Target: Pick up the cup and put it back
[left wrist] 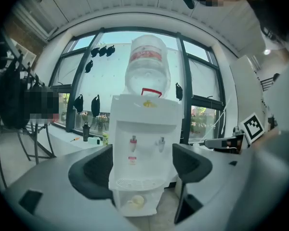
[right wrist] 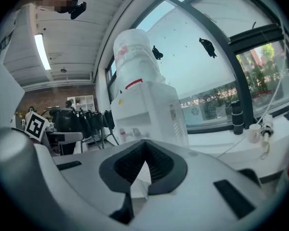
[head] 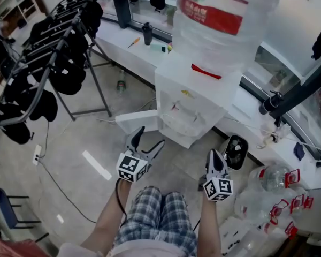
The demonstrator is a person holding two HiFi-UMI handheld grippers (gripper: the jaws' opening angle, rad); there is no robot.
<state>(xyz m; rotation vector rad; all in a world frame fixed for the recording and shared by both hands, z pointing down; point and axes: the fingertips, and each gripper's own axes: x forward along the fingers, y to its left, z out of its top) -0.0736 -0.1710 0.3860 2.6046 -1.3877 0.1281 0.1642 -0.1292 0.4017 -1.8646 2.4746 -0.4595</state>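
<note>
Left gripper (left wrist: 142, 170) was held with jaws spread wide, nothing gripped, aimed at the water dispenser (left wrist: 143, 143). Right gripper (right wrist: 143, 163) was found with jaws pressed together, empty. Both were held low above the person's checked shorts (head: 155, 224), apart from the dispenser.

Cup (left wrist: 135, 202) was noted in the open recess at the dispenser's foot, below the drip grille (left wrist: 135, 183). It was pale and small, apparently with a handle on its left. It was judged light and stiff, perhaps fragile; the material was not determined. A hold across the body from the front was thought best, since little room is left by the recess walls.

Cup could not be made out in the head view. Any contents were not seen.
</note>
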